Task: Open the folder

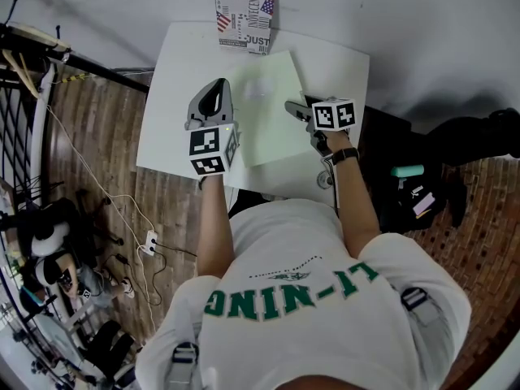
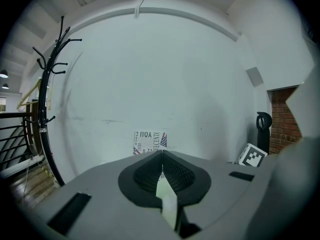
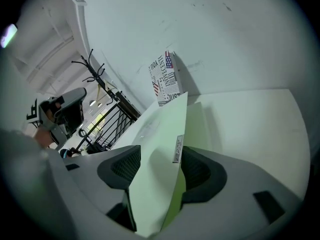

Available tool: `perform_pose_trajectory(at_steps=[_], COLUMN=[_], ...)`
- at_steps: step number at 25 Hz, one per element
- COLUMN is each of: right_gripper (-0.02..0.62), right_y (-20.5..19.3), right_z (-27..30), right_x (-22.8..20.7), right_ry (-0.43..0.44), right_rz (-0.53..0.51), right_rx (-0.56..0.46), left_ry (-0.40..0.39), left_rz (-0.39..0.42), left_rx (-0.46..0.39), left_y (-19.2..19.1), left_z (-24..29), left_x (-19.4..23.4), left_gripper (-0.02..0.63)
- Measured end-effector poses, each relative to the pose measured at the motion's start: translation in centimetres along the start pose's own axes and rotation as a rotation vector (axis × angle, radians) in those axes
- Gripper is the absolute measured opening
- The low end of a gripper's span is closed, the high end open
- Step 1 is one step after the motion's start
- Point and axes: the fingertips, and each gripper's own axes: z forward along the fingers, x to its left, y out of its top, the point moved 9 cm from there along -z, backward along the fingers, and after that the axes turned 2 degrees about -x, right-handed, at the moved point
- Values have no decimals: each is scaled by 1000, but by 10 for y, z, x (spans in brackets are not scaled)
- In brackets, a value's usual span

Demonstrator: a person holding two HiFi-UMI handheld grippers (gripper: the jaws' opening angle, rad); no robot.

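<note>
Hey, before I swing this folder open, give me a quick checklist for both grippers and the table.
1. Hold by left gripper on folder: ok, jaws shut on a thin green edge.
2. Hold by right gripper: not ok, jaws stand wide, the folder's edge between them unpressed.
3. Top leaf lifted off the lower one: ok, a gap shows in the right gripper view.
4. Folder supported by table: ok.
5. Swing room near patterned box at the table's back edge: cannot tell.

Two tools (image 1: 213,97) (image 1: 292,107), one green folder (image 1: 268,116), one printed box (image 1: 245,19), one white table (image 1: 341,71).
</note>
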Motion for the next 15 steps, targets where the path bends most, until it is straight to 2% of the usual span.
perform_pose_trajectory(at_steps=[4,7,10,15], right_gripper=[204,146,95,89], right_y=[7,12,16,23], right_z=[-4,-4,-6,-12], right_x=[10,20,28,49], right_ry=[48,115,133,149], right_rz=[44,34,7,-20], right_rx=[-48,-63,-56,-61], left_ry=[8,12,14,28], left_rz=[-8,-12,-12,-11], left_rx=[4,-1,-6,-11], left_y=[-2,-2,-2,-2], left_z=[-3,-6,-9,-17], left_x=[3,2,0,1], left_gripper=[15,15,15,15])
